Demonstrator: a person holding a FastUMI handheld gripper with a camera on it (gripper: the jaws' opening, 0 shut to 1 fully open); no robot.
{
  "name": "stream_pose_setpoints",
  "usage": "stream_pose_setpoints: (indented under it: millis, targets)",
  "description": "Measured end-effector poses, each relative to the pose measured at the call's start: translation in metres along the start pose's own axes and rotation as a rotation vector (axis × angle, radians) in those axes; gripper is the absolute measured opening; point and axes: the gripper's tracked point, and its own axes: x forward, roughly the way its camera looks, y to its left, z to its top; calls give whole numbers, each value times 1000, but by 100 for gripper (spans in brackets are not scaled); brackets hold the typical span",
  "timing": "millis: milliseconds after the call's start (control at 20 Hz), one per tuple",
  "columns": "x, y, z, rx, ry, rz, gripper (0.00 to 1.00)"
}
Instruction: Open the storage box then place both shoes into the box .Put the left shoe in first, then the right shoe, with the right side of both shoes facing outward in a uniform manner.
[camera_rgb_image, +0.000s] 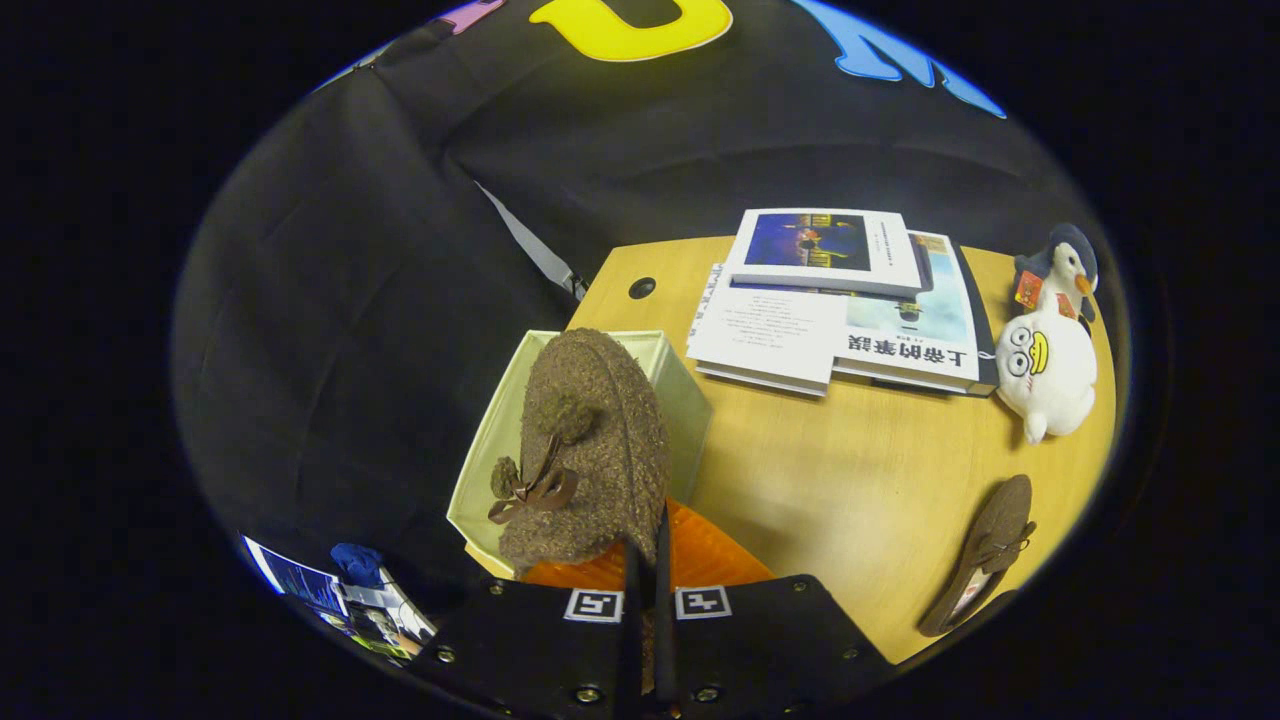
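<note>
Brown fuzzy shoe (590, 440) with a bow was pinched at its edge between the gripper (648, 560) fingers, which were nearly pressed together on it. It hung over the open pale green storage box (690, 400) at the table (850, 480) corner. Second shoe (985, 570) lay on the table well right of the box. Beyond the box: stacked books (850, 300), top magazine cover carrying large Chinese characters. White plush toy (1045, 370) and penguin toy (1065, 265) right of the books.
</note>
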Motion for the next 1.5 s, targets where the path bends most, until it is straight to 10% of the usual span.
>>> stream_pose_setpoints:
  millis: [1100,1400,1500]
  targets:
    - [89,89,16,-84,93,-22,7]
    - [80,88,21,-119,58,2,84]
    - [71,83,27,-110,41,10,85]
